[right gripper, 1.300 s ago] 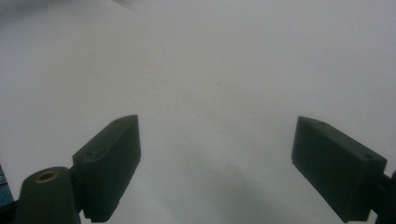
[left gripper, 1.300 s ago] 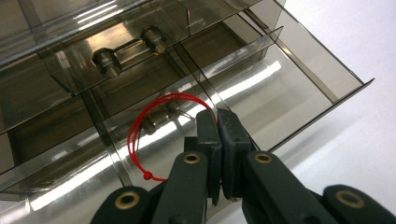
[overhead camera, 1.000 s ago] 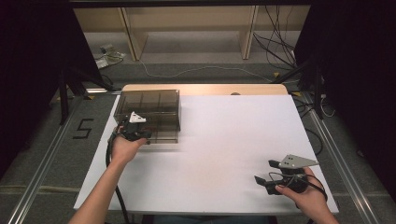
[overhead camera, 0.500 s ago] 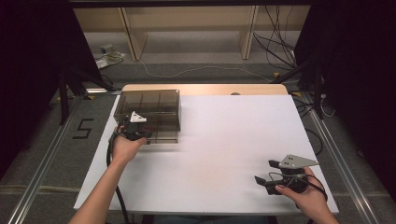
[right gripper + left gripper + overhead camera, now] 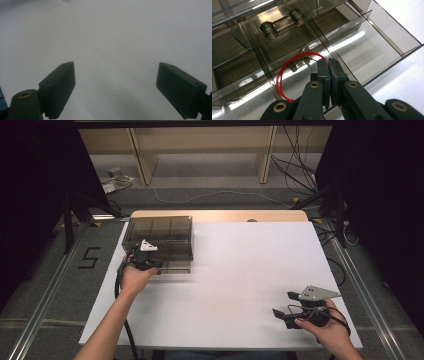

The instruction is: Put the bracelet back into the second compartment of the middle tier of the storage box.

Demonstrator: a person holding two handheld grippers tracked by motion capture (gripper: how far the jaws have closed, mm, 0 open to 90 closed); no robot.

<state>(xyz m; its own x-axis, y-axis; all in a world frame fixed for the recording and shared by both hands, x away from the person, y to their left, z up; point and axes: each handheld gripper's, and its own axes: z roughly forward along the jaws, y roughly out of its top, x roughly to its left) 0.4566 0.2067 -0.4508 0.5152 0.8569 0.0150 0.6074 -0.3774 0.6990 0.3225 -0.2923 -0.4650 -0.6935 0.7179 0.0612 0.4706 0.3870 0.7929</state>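
partly hidden behind the pinched left claw (image 5: 328,65), red string (image 5: 283,75)

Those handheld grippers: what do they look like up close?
Each gripper, left and right, is black, with a grey three-cornered plate on top and a black cable trailing back. The fingers are flat, blocky dark pads; brass-coloured rivets mark the joints. The person's forearms are bare.

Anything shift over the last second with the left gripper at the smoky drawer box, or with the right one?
Nothing visibly changed. The left gripper stays shut on the red loop at the front of the transparent drawer box, and the right gripper stays open, low over the white table near its right front corner.
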